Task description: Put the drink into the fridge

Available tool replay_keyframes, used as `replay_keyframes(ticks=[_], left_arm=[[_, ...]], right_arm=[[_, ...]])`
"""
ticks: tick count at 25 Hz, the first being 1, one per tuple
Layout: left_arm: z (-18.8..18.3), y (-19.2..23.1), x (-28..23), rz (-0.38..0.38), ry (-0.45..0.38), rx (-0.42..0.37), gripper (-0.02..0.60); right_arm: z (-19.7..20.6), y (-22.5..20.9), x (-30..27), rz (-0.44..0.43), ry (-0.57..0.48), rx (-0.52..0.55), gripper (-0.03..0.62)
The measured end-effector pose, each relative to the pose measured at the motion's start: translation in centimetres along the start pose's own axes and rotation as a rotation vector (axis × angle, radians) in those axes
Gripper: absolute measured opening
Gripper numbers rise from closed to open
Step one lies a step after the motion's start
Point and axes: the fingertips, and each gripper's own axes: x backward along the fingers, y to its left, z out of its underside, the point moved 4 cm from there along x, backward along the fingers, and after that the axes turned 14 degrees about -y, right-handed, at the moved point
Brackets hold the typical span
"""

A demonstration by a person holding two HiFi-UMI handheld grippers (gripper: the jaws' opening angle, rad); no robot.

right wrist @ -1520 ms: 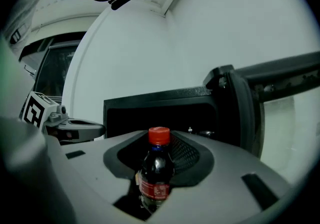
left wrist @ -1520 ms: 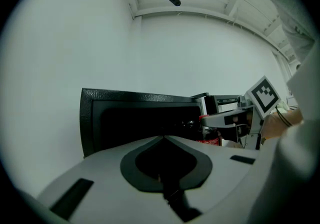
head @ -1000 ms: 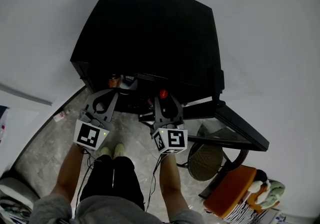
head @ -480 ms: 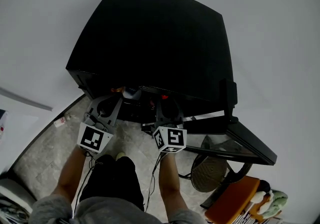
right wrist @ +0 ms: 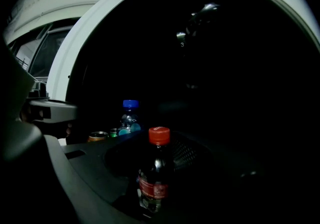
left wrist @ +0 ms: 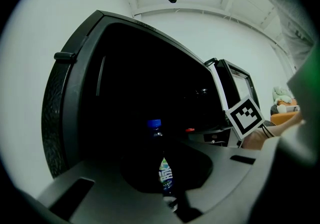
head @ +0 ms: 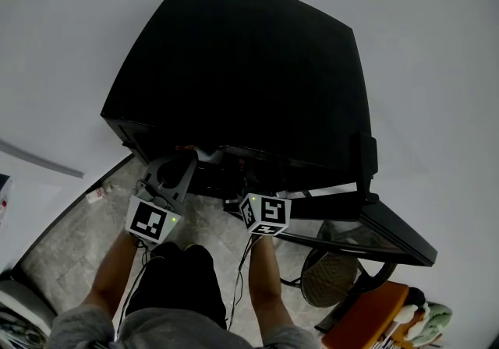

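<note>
At the fridge point(head: 249, 67) mouth, door point(head: 390, 223) swung open on my right, both claws pointing level straight into the dark opening.

Left claw point(left wrist: 165, 188): closed round a blue-capped bottle point(left wrist: 165, 170). Dark body, white, green and blue label, upright between the jaws.

Right claw point(right wrist: 150, 203): part closed and gripping a red-capped cola bottle point(right wrist: 156, 163). Dark drink, red label, also upright.

Key relation: the cavity lies dead ahead of both drinks, and their long axes are vertical, so I'd judge a straight level push then set-down, no re-orienting. From the head view the right claw looks tucked further under the top edge, so it's probably nearer to placing.

Right gripper view shows another blue-capped bottle point(right wrist: 129, 118) and a can top point(right wrist: 98, 136) beyond and left of the cola. Can't tell whether that bottle is the one in my left claw or stock inside.

Interior is too dark to make out a shelf. Risk as I see it: setting down blind and knocking whatever stands there.
</note>
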Motion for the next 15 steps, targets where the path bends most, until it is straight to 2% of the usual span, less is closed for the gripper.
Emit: replay_keyframes(ticks=[11, 15], left_arm=[[0.10, -0.62, 0.33, 0.013, 0.002, 0.010, 0.005], [-0.31, -0.76, 0.42, 0.011, 0.004, 0.023, 0.005]], right_arm=[[0.29, -0.03, -0.35, -0.003, 0.016, 0.020, 0.147], [-0.60, 0.11, -0.09, -0.013, 0.016, 0.024, 0.178]])
